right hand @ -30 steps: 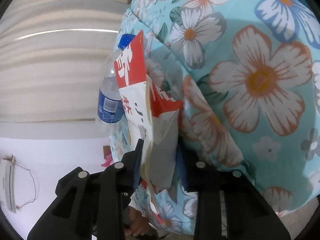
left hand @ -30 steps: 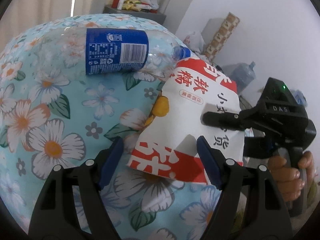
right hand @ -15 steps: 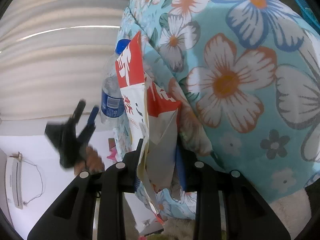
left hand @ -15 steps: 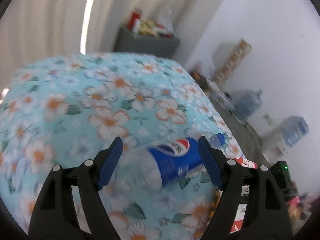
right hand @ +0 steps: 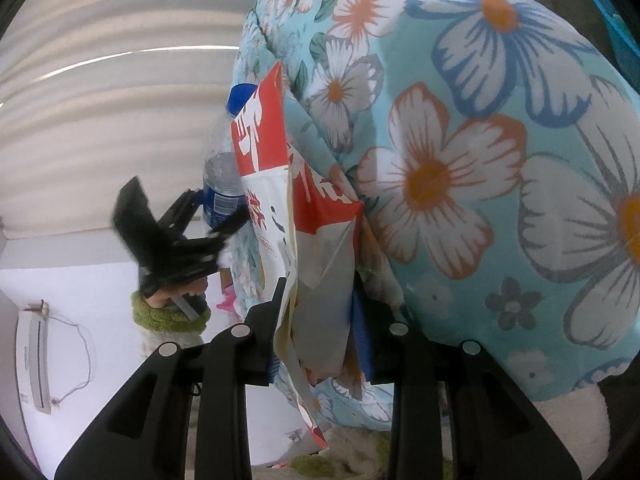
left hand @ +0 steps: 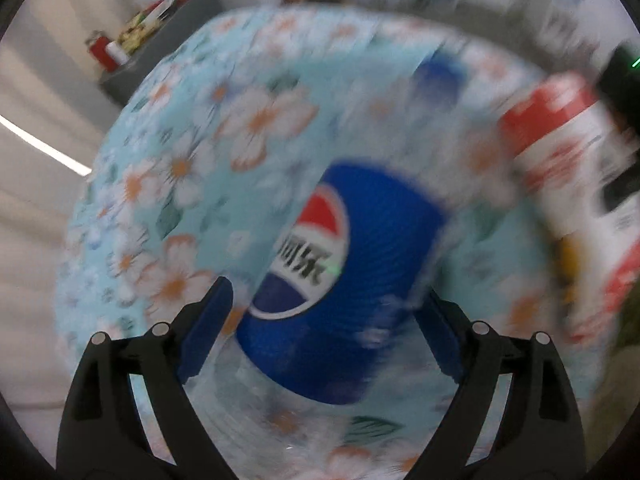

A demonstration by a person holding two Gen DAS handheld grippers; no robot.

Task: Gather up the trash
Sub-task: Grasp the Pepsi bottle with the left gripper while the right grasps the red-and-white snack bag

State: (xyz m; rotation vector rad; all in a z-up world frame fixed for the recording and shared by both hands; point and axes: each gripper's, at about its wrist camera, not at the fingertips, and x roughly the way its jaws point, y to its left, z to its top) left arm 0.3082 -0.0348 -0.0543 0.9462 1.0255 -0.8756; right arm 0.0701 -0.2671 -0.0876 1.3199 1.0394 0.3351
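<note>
A clear plastic bottle with a blue Pepsi label [left hand: 340, 264] lies on the flowered blue cloth [left hand: 180, 168]. My left gripper [left hand: 328, 320] is open, its blue pads on either side of the bottle's body; the view is blurred by motion. My right gripper [right hand: 320, 320] is shut on a red and white snack bag [right hand: 316, 240], held against the cloth. In the right wrist view the bottle [right hand: 222, 176] shows behind the bag, with the left gripper [right hand: 192, 236] at it. The bag also shows in the left wrist view [left hand: 568, 160].
A grey cabinet [left hand: 160, 52] with a red can and clutter stands beyond the cloth-covered table. A white wall unit [right hand: 32, 360] with a cord is at the left of the right wrist view. Curtains hang behind.
My left gripper has swung from the snack bag to the bottle and closed in, so the bottle sits between its open pads. My right gripper keeps its hold on the bag.
</note>
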